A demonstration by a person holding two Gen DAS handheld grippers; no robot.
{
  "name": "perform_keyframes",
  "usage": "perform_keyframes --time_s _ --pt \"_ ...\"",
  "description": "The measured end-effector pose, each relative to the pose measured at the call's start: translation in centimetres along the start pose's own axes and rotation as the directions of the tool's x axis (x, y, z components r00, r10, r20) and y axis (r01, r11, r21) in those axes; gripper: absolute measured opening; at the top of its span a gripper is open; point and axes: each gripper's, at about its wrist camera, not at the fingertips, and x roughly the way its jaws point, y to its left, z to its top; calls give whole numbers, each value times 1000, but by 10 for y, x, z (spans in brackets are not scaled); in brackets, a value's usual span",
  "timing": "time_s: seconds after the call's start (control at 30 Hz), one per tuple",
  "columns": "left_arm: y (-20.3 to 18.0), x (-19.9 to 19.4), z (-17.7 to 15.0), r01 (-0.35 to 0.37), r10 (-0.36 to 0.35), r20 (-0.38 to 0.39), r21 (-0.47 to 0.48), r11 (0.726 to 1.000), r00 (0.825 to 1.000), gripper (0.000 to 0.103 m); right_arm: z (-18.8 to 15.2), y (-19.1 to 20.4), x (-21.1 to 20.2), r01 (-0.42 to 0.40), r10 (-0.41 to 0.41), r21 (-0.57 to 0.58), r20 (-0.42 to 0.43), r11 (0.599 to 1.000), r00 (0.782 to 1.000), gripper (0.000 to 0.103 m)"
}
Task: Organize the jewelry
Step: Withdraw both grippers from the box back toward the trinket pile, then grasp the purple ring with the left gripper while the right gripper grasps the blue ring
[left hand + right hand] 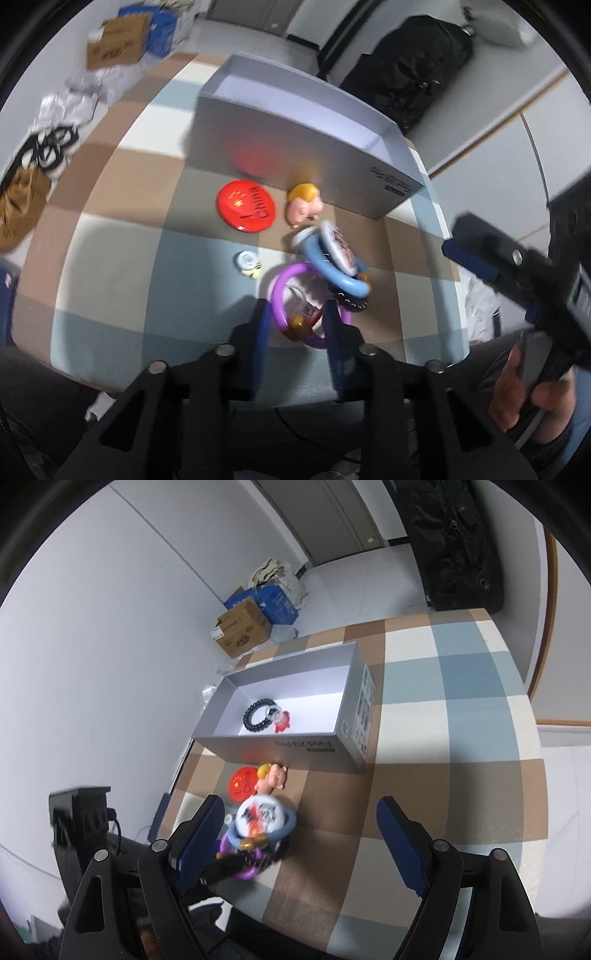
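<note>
A grey box (295, 147) stands open on the checked tablecloth; in the right wrist view (295, 744) it holds a black bead bracelet (256, 714) and a small red charm (282, 722). In front of it lie a red China badge (245, 210), a blond figurine (304, 203), a white round badge (338, 247), a light blue ring (332, 271), a purple ring (284, 310) and a small white charm (246, 260). My left gripper (297, 317) is partly closed around the purple ring's near side. My right gripper (299, 821) is open above the pile.
A black bag (413, 62) stands behind the table. Cardboard and blue boxes (255, 622) sit on the floor by the wall. Plastic wrappers (74, 99) lie at the table's left. The table edge runs close in front of the pile.
</note>
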Motion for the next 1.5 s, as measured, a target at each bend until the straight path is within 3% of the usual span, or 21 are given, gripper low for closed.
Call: perform_keyframes --time_s 0.13,0.2,0.4,0.53,0.9,1.0,1.33,1.5 --pt "6 1 2 34 -34 1 -57 998 999 22 -3 2 6 -40 40 -1 -25 999 999 83" --pt "5 1 4 40 -40 5 -62 997 999 21 -5 3 9 -53 53 -3 -37 999 998 77" --pt "6 2 8 58 -57 22 -71 996 998 14 -10 4 24 -73 74 15 -88 997 993 73" --pt "9 -1 9 62 -60 27 -74 995 998 3 -13 4 35 -70 72 21 -124 997 990 73" --pt "13 -6 8 108 -106 22 -76 991 994 2 -15 13 54 -82 82 8 -171 997 982 68" --pt "13 -8 8 125 -124 21 -80 989 992 2 -17 17 63 -70 67 -12 -186 997 980 62" --pt "20 -11 8 159 -157 30 -100 982 987 2 -14 19 69 -65 63 -8 -170 998 983 59" --pt "25 -13 8 168 -165 33 -121 978 986 2 -10 13 64 -95 98 33 -150 995 984 59"
